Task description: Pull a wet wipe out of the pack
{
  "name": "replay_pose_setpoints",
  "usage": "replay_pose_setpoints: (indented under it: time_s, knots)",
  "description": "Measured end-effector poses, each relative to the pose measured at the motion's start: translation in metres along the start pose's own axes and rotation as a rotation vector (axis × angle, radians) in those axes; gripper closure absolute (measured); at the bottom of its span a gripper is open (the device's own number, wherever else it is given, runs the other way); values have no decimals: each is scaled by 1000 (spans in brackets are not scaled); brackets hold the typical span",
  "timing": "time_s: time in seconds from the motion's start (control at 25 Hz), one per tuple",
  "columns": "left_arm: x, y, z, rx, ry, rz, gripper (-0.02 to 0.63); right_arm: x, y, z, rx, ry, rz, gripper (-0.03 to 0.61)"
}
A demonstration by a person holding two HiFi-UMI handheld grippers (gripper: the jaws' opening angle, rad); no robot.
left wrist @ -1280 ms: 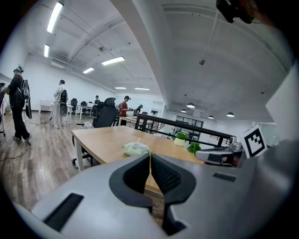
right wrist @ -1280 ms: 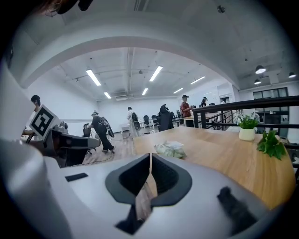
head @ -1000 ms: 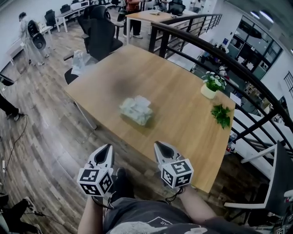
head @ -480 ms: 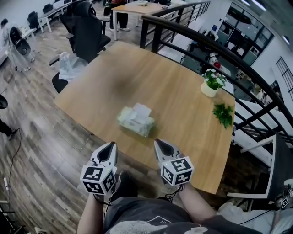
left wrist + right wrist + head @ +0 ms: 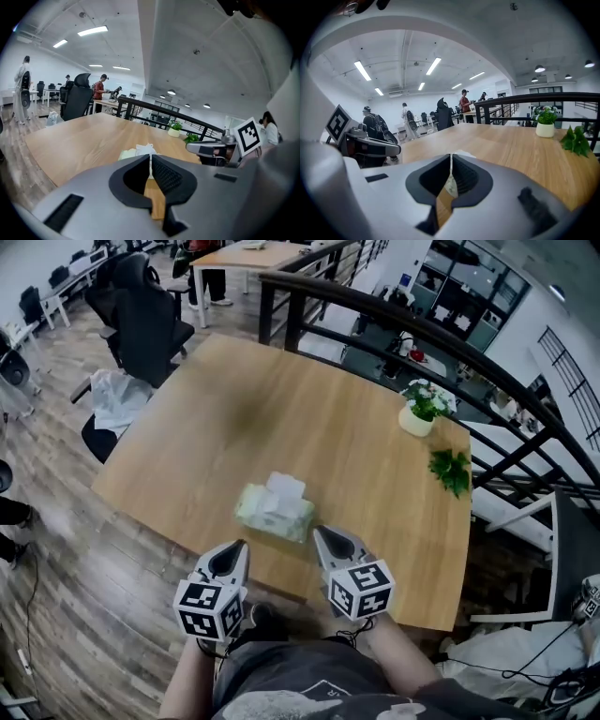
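A pale green wet wipe pack lies on the wooden table near its front edge, with a white wipe sticking up from its top. My left gripper is shut and empty, just short of the table edge, in front of the pack and to its left. My right gripper is also shut and empty, over the table edge close to the pack's right end. In the left gripper view the pack shows just beyond the closed jaws of the left gripper. The right gripper hides most of the pack in its own view.
A white pot with a flowering plant and a loose green sprig sit at the table's far right. A black railing runs behind the table. A black office chair stands at the far left, and people stand in the distance.
Both grippers have moved forward towards the table. The pack now lies close ahead of them. Both have stayed shut.
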State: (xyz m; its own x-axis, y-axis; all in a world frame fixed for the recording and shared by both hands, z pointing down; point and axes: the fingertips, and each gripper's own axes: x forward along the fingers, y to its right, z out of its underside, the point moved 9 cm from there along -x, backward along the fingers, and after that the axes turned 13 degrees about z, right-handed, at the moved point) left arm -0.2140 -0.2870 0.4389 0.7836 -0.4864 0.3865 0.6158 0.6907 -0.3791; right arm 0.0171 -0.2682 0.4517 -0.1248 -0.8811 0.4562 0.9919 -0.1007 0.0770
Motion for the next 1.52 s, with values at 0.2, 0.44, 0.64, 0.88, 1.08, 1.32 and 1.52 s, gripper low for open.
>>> replay_pose_setpoints:
  time_s: [0.2, 0.44, 0.64, 0.88, 1.08, 1.32, 1.52]
  knots:
    - [18, -22, -11, 26, -43, 77, 591, 15, -5, -6, 21, -4, 63, 552]
    - [44, -41, -12, 85, -97, 170, 589, 33, -6, -5, 48, -2, 136, 552]
    - [62, -48, -12, 145, -139, 217, 589, 35, -7, -1, 59, -18, 174, 552]
    - [79, -46, -5, 250, -191, 223, 567, 39, -2, 3, 63, -37, 184, 552]
    - [96, -40, -4, 304, -213, 202, 482, 45, 3, 5, 71, -47, 164, 552]
    - [120, -36, -10, 349, -250, 122, 477, 53, 20, 2, 68, -57, 136, 552]
    - [128, -36, -12, 345, -277, 53, 479, 60, 29, 5, 59, -79, 84, 552]
